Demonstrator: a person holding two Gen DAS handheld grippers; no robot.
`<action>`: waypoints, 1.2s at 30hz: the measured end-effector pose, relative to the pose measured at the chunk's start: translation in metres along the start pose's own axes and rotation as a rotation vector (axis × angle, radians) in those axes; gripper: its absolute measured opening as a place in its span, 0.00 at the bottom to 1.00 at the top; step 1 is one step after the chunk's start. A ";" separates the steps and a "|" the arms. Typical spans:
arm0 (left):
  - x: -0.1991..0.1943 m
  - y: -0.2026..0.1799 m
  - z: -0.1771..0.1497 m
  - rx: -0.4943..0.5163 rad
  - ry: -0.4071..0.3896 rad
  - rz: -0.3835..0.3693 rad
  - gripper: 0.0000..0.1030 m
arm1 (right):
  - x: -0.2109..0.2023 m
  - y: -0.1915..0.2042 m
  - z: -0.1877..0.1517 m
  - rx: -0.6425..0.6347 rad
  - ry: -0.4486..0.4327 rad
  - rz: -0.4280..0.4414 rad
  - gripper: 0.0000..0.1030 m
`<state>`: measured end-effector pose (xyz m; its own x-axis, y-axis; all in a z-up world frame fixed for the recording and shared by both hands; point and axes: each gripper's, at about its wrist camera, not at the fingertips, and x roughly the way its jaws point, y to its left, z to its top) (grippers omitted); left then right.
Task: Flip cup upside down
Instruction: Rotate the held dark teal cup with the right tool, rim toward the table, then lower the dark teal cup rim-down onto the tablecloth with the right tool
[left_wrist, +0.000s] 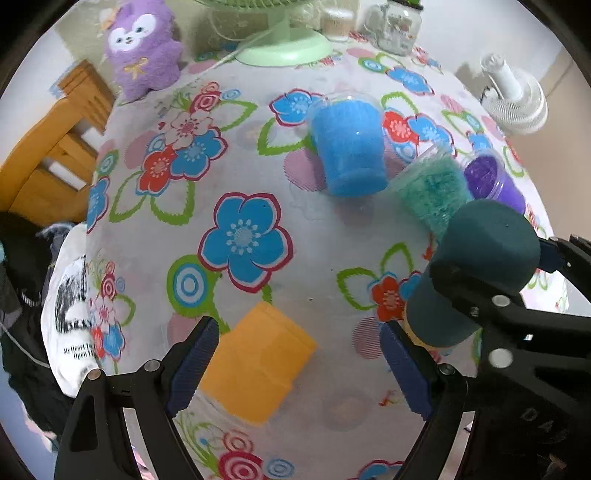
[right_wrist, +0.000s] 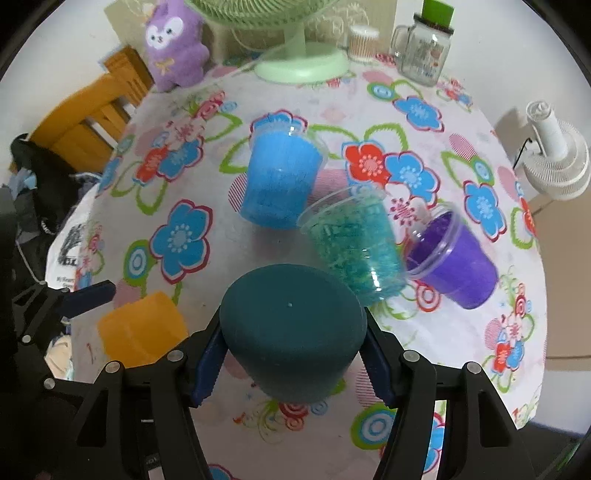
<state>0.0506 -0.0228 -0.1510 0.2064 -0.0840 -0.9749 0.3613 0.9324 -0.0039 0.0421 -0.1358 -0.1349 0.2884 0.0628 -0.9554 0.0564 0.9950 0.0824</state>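
My right gripper (right_wrist: 293, 363) is shut on a dark teal cup (right_wrist: 291, 328), held above the table with its closed base facing the camera. In the left wrist view the same cup (left_wrist: 476, 269) hangs at the right, base up and tilted, in the right gripper (left_wrist: 491, 291). My left gripper (left_wrist: 299, 365) is open, its jaws either side of an orange cup (left_wrist: 258, 362) that stands bottom-up on the floral tablecloth (left_wrist: 258, 147). The orange cup (right_wrist: 142, 325) also shows at the left of the right wrist view.
A blue cup (right_wrist: 280, 177), a clear teal-filled cup (right_wrist: 354, 240) and a purple cup (right_wrist: 454, 254) stand mid-table. At the back are a purple plush (right_wrist: 175, 44), a green fan base (right_wrist: 303, 62) and a glass jar (right_wrist: 424, 51). A white fan (right_wrist: 557, 155) is right, a wooden chair (right_wrist: 92, 122) left.
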 end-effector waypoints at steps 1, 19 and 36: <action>-0.002 0.002 0.000 -0.017 -0.008 -0.005 0.88 | -0.005 -0.003 -0.002 -0.004 -0.011 0.007 0.67; -0.024 -0.028 -0.047 -0.242 -0.101 0.046 0.88 | -0.049 -0.031 -0.034 -0.200 -0.287 0.073 0.67; 0.011 -0.018 -0.059 -0.200 -0.152 0.082 0.88 | -0.010 -0.025 -0.064 -0.132 -0.435 0.093 0.67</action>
<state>-0.0075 -0.0195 -0.1746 0.3674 -0.0433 -0.9291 0.1544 0.9879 0.0151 -0.0235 -0.1560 -0.1460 0.6624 0.1422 -0.7355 -0.1029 0.9898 0.0987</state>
